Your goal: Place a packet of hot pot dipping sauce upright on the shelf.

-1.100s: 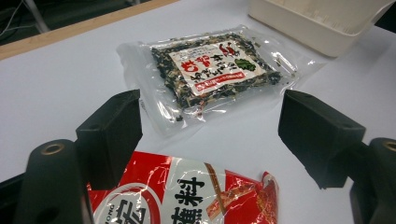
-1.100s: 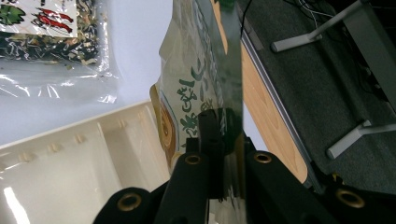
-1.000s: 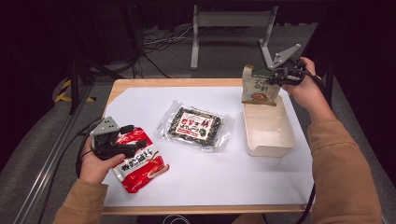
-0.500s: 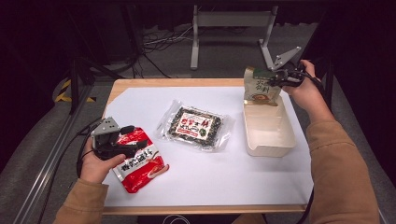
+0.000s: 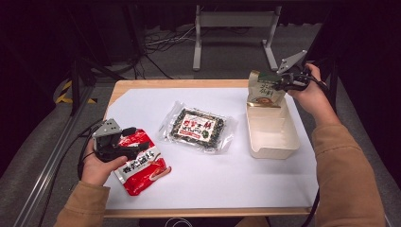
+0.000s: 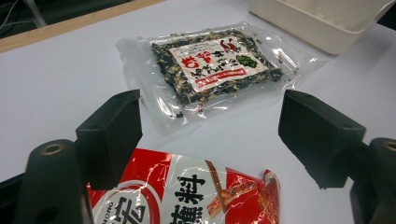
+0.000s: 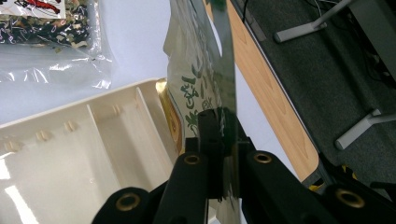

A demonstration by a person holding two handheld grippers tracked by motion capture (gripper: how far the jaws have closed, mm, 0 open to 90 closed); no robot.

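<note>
Holding a green-and-gold pouch (image 5: 263, 89) by its top edge, the right gripper (image 5: 280, 84) has it hanging at the far end of the cream bin (image 5: 273, 142) in the high view, lower edge at or just inside the rim. Risk: the pouch catches the rim and folds outside. The left gripper (image 5: 142, 147) rests over the red packet (image 5: 142, 165) on the worktop (image 5: 227, 179).

Left gripper view: fingers (image 6: 112, 135) spread wide, nothing between them; red packet (image 6: 196, 196) just below, seaweed bag (image 6: 215, 70) beyond. A careless close could snag the red packet.

Right gripper view: fingers (image 7: 205, 140) clamped on thin glossy pouch (image 7: 201, 74) film, bin (image 7: 84, 154) beside. A small bite on slick film could slip, dropping it early.
</note>
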